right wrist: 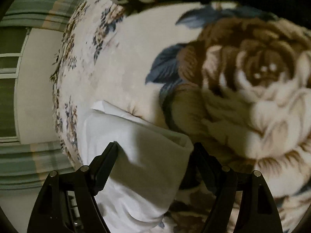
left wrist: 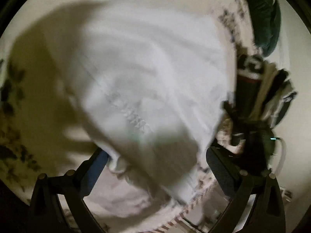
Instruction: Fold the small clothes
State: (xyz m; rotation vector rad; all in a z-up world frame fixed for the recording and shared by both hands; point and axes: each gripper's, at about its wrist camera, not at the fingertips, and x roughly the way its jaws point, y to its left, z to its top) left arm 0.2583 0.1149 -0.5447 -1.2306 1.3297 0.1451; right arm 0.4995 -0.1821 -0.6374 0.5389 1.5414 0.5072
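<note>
A white garment (left wrist: pixel 147 73) with faint grey lettering lies blurred across the cream bedspread (left wrist: pixel 38 101) in the left wrist view. My left gripper (left wrist: pixel 157 153) stands open just over its near edge. A bunched hem sits beside the blue-padded left finger (left wrist: pixel 97 167), and the cloth fills the gap between the fingers. In the right wrist view a folded part of the white garment (right wrist: pixel 140 155) lies between the fingers of my right gripper (right wrist: pixel 155 149). Those jaws are spread wide, one on each side of the fold, and are not pinching it.
A dark green pillow (left wrist: pixel 266 19) lies at the far right of the bed. A black-and-white patterned sleeve (left wrist: pixel 250 66) is at the right. A blanket with a big brown rose (right wrist: pixel 252 77) covers the bed. The bed's edge and a striped curtain (right wrist: pixel 29 9) are at left.
</note>
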